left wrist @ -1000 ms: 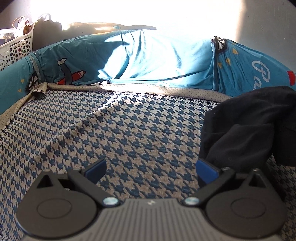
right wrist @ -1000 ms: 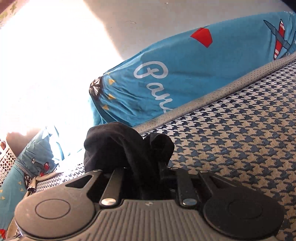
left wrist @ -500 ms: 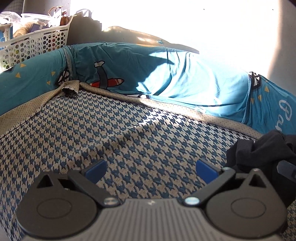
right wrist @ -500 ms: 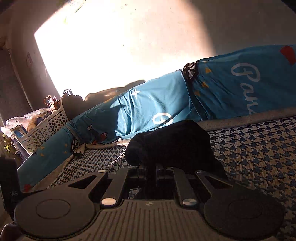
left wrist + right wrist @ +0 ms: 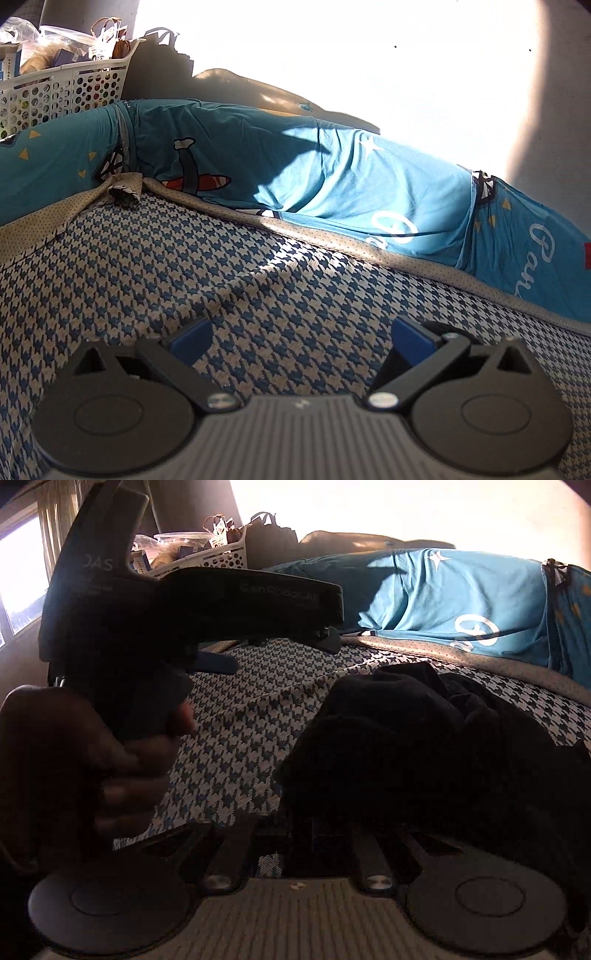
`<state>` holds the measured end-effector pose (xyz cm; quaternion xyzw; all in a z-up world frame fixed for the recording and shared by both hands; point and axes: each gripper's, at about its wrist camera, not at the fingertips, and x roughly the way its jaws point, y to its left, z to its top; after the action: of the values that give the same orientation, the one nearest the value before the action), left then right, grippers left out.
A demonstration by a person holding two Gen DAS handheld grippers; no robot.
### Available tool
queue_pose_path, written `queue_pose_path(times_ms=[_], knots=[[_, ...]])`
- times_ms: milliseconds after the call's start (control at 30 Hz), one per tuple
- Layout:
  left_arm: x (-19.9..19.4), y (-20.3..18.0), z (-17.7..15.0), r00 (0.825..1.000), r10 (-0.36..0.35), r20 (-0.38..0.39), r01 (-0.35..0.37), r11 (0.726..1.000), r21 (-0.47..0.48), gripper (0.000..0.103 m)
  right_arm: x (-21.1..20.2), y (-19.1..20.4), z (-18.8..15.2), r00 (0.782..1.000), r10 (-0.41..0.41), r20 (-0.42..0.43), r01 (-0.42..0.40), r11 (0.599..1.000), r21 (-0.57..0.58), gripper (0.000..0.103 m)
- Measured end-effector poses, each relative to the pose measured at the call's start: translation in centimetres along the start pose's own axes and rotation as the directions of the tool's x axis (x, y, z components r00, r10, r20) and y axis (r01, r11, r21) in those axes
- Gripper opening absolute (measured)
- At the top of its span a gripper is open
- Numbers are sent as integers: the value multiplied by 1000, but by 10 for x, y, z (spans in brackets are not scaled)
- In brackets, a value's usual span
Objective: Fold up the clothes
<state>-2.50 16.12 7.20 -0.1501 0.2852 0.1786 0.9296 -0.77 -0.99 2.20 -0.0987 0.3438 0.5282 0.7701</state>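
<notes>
We see the black garment [image 5: 424, 746] bunched on the houndstooth bed cover [image 5: 240, 280], no clear long axis, spreading right and far from the right gripper [image 5: 314, 834], whose jaws are clamped on its near edge. Left gripper [image 5: 295, 339] jaws spread wide, nothing between. Teal printed bedding [image 5: 332, 177] behind, white basket [image 5: 66, 88] far left, sunlit wall.

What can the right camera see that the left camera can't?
Only the right camera: the black garment pinched in the right tongs, the hand holding the left tongs, and a window. Only the left camera: the left tongs' open blue fingertips from behind. Both: the checked mat, blue bedding and white basket.
</notes>
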Motion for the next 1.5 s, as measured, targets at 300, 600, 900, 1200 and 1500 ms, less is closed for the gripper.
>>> queue_pose_path(times_ms=[300,600,900,1200,1500], knots=[[-2,-9,-5,995,-99,4,98,994,51,103,-26,3,-2,997,77,-33,-78,996,-49,36],[-3,-31,-11,983,-182,-17,183,978,101,103,-65,-35,-12,989,-147,-14,148,988,43,39],[13,-54,-26,979,-174,-108,192,964,183,103,-98,-88,-14,912,-403,-70,409,892,192,48],[32,-44,-32,988,-19,-154,52,975,215,103,-84,-118,-28,887,-444,-125,462,858,227,59],[30,-36,-27,990,-37,-134,62,980,191,103,-77,-116,-15,881,-471,-40,464,848,257,15]])
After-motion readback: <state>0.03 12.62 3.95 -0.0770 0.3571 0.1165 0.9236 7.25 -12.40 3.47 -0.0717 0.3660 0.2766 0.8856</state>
